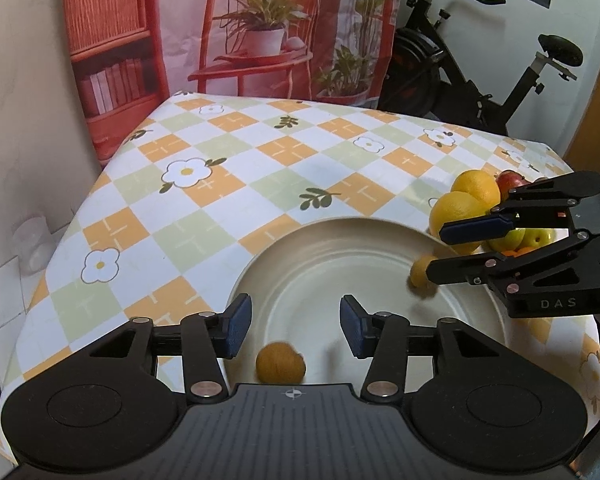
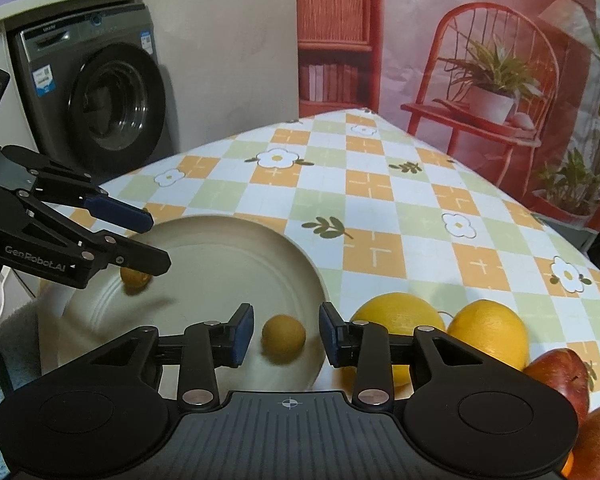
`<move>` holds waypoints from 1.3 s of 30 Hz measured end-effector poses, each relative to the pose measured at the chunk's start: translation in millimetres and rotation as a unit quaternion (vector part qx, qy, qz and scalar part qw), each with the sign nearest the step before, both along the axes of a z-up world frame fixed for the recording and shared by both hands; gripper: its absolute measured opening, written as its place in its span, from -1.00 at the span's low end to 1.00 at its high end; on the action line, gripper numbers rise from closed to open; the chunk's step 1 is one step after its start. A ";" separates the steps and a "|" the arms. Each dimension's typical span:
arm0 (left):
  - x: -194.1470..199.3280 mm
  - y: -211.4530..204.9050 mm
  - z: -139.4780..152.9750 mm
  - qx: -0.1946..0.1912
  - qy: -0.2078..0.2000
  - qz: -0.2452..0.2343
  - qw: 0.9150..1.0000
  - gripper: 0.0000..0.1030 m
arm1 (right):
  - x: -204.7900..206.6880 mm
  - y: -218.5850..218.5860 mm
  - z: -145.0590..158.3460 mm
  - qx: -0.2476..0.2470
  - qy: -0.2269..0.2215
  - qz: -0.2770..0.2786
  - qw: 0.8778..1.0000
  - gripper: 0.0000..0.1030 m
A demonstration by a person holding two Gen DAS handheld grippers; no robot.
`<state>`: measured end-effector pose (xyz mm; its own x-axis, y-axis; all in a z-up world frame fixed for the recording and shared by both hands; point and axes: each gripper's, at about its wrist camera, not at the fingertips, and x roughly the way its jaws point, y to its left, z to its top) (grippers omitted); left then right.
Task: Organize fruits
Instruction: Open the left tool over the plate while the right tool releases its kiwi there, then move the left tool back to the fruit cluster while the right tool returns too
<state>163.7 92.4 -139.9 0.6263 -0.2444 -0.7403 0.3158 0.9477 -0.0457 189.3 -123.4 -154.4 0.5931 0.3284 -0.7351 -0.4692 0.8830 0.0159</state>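
Hovering over the plate (image 1: 340,240), left gripper (image 1: 294,326) with pads parted, gripping nothing; a small fruit (image 1: 280,362) lying blurred on the plate just below the gap. Right gripper (image 2: 286,334) likewise standing apart, another small fruit (image 2: 283,339) sitting loose between its pads. Resting beside the plate: oranges (image 2: 486,332) and apples (image 2: 558,376).
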 end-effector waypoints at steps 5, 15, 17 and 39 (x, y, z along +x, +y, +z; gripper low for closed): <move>-1.1 -10.2 6.0 0.000 -0.011 -0.001 1.000 0.00 | -8.9 -14.4 6.7 0.013 -0.016 -0.014 1.000 -0.35; -1.7 -47.1 15.9 -0.006 -0.024 -0.007 1.000 0.00 | -33.9 -63.2 16.2 0.048 -0.048 -0.060 0.996 -0.35; -2.0 -57.9 17.2 -0.012 -0.026 -0.008 1.000 0.00 | -39.8 -75.4 17.8 0.054 -0.054 -0.072 0.994 -0.35; -34.2 -164.8 7.7 -0.050 -0.077 0.007 0.996 0.00 | -127.8 -197.1 -14.4 0.087 -0.090 -0.203 0.971 -0.34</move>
<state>129.5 -72.3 -132.3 0.7344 -0.3024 -0.6076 0.3138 0.9451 -0.0910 61.5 -320.4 -168.8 0.8128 0.1507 -0.5627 -0.0926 0.9871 0.1307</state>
